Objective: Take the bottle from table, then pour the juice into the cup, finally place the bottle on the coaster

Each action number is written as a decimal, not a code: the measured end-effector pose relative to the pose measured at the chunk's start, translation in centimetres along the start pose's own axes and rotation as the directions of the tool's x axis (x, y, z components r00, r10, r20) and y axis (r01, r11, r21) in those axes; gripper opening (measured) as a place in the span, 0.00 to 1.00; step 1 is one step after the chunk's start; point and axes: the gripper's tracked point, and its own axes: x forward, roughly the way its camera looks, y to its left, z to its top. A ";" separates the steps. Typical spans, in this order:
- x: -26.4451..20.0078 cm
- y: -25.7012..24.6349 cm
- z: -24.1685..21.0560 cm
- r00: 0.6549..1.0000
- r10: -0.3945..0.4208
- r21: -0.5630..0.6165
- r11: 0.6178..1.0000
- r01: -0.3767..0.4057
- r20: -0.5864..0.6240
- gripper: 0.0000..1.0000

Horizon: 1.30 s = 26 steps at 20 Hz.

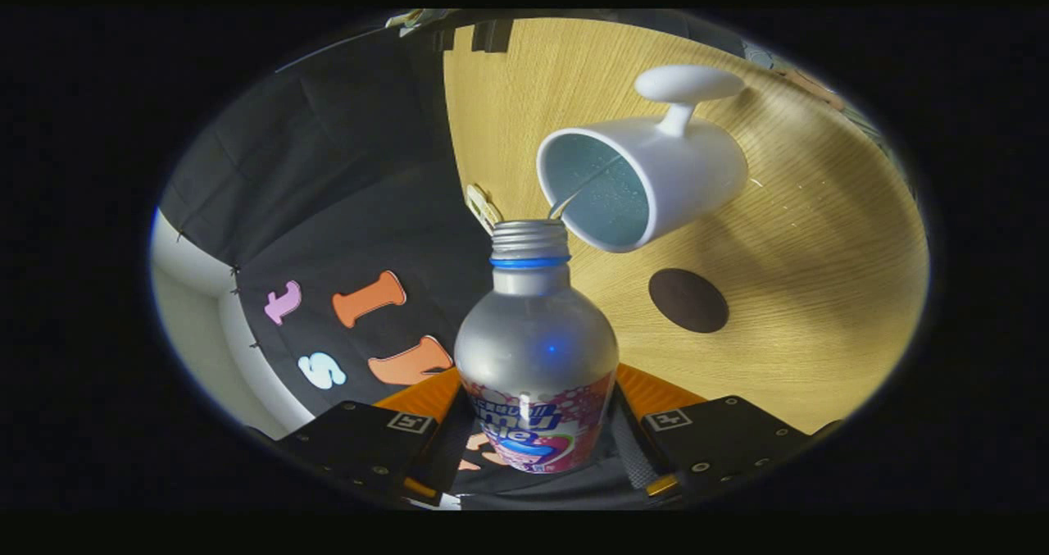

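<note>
Gripper view shows the gripper (534,444) squeezing a bottle (534,350) between its two fingers (361,444), one on each side of the bottle's lower part. The bottle is silver with a blue ring under its open top and a pink and blue label low down. Its open top points at the cup (656,182), which is just past it and a bit to the right. The cup is white with a round white handle, and its inside looks pale blue. A thin stream (574,194) runs from the bottle's top into the cup's mouth. On the wooden table (819,276), near the cup and to the right of the bottle, lies a small dark round coaster (688,300).
</note>
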 end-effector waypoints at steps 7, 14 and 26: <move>0.2 0.0 0.0 1.000 -0.002 0.032 0.999 0.001 0.005 0.79; 0.3 0.1 0.3 1.000 -0.008 0.062 0.998 0.007 0.011 0.78; 0.4 0.3 0.0 1.000 -0.006 0.111 0.994 0.006 0.006 0.79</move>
